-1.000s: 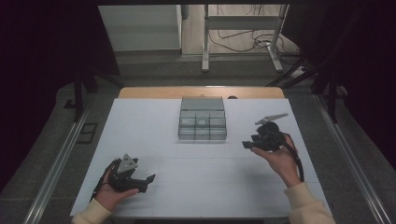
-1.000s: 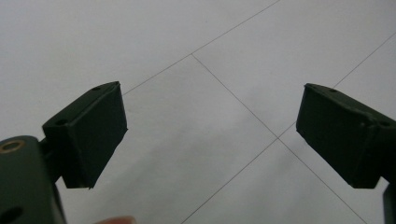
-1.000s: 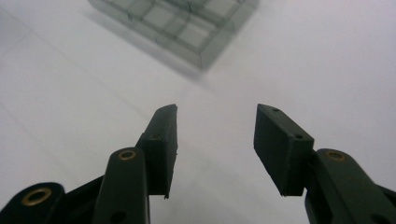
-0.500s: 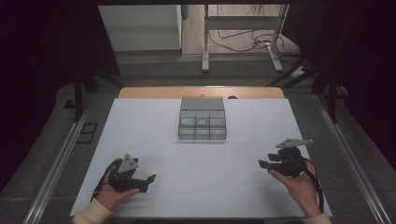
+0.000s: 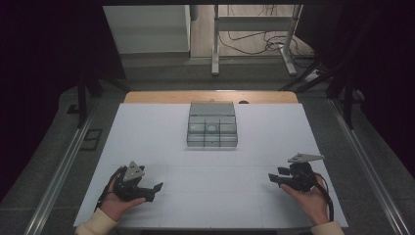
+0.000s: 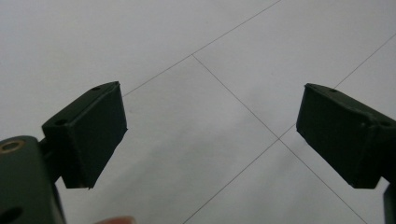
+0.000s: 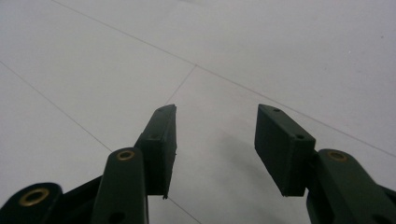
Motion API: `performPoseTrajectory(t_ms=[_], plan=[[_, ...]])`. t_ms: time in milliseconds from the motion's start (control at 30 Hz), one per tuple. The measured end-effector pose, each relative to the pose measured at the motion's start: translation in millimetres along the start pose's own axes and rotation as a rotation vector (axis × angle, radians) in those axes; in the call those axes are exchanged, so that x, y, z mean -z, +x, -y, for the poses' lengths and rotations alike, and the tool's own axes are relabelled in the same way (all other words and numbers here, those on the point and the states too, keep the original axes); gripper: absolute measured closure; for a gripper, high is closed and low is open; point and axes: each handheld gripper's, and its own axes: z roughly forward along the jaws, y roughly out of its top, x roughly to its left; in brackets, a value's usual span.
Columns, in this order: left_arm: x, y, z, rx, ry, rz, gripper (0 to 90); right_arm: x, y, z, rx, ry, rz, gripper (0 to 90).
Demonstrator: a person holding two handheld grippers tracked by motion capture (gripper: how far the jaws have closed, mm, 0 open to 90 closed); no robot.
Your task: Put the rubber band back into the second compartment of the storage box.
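Left gripper (image 5: 157, 186): low on the near left of the white table (image 5: 147, 137), cradled in the person's left hand (image 5: 113, 205). In the left gripper view its jaws stand wide apart with bare tabletop between them. Nothing held.

Grey box (image 5: 212, 125): the thing nearest both tools, sitting mid-table toward the far edge, well apart from either gripper. It looks like a squat grey organiser with a flat closed section at the back and a grid of small open compartments in front. One compartment seems to hold something round and pale; too small to be sure.

Right gripper (image 5: 274, 177): near right of the table, in the right hand (image 5: 308, 198), pointing inward. The right gripper view shows its jaws parted to a moderate gap, narrower than the left's, with bare table between them.

Step in hand: by my read, a resting stance; both hands parked low and empty.

Next move: likely a forward reach to the grey box, one gripper lined up over a compartment, jaws kept apart until they straddle the target.
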Motion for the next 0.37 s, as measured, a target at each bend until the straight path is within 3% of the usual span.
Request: performPoseTrajectory(t_ms=[367], plan=[[-0.2,-0.1,0.1,-0.001,0.0,0.005,9.2,0.0,-0.1,1.4,0.014,-0.011,-0.017,48.4]])
